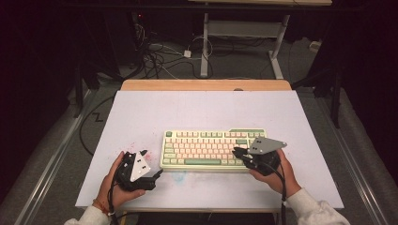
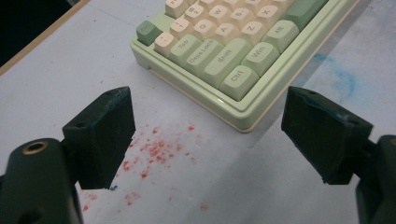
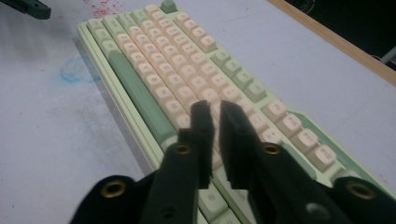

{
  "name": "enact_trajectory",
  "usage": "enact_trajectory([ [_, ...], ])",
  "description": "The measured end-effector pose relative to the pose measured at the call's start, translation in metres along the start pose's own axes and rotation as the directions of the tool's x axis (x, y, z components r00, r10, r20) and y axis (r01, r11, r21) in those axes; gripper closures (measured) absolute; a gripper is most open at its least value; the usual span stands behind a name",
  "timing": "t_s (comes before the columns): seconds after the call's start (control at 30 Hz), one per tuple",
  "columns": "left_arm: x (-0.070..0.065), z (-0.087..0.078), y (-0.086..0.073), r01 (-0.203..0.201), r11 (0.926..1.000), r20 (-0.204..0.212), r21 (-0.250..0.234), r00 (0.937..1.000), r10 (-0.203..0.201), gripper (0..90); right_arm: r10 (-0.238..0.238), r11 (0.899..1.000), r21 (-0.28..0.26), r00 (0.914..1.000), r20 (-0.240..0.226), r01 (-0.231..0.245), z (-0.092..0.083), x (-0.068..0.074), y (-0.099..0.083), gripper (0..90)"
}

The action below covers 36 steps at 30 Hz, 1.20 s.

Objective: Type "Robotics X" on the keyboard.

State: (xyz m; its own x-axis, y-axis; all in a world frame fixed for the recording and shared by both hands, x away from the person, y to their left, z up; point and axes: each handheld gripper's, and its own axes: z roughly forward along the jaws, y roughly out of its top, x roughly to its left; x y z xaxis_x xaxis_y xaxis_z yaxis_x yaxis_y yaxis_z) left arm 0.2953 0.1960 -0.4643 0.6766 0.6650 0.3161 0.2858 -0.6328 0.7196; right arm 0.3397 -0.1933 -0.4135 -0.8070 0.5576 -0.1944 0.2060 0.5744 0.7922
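Overhead, one keyboard [image 1: 213,150] is lying on the white table [image 1: 206,112], its long axis running left to right, with the spacebar row facing the person. Two hand-held grippers are showing: the left hand-held gripper [image 1: 157,174] is sitting off the keyboard's left end, and the right hand-held gripper [image 1: 236,152] is hovering over the keys at its right end. Its own view is showing jaws nearly together above the keys, with nothing between them. The left gripper view is revealing jaws spread wide apart, legends such as Ctrl and Shift, and red specks [image 2: 154,151] on the table.
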Motion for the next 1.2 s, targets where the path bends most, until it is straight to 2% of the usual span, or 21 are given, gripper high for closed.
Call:
enact_trajectory([
  [0.07,0.000,0.001,0.000,-0.002,1.0000,0.003,0.004,1.0000,0.002,16.2,0.007,1.000,0.010,1.0000,0.002,-0.007,0.008,0.001,0.006,90.0],
  [0.3,0.001,0.000,-0.002,0.006,1.0000,0.008,0.003,0.9999,-0.006,16.2,0.011,0.999,0.034,0.9998,-0.015,-0.011,0.037,0.000,0.019,90.0],
  [0.67,0.001,0.001,-0.003,0.010,0.9999,0.008,0.005,0.9999,-0.010,16.2,0.016,0.996,0.088,0.9997,-0.020,-0.015,0.073,0.000,0.028,90.0],
  [0.83,0.001,0.001,-0.003,0.006,0.9999,0.009,0.011,0.9999,-0.006,16.2,0.013,0.993,0.114,0.9998,-0.013,-0.011,0.082,-0.001,0.028,90.0],
  [0.9,0.002,0.001,-0.004,0.005,0.9999,0.012,0.012,0.9999,-0.005,16.3,0.026,0.992,0.125,0.9996,-0.006,-0.025,0.085,-0.002,0.027,90.0],
  [1.2,0.001,0.002,-0.003,0.004,0.9997,0.023,0.022,0.9997,-0.005,16.3,0.005,0.987,0.160,0.9999,0.016,-0.008,0.094,-0.002,0.025,90.0],
])
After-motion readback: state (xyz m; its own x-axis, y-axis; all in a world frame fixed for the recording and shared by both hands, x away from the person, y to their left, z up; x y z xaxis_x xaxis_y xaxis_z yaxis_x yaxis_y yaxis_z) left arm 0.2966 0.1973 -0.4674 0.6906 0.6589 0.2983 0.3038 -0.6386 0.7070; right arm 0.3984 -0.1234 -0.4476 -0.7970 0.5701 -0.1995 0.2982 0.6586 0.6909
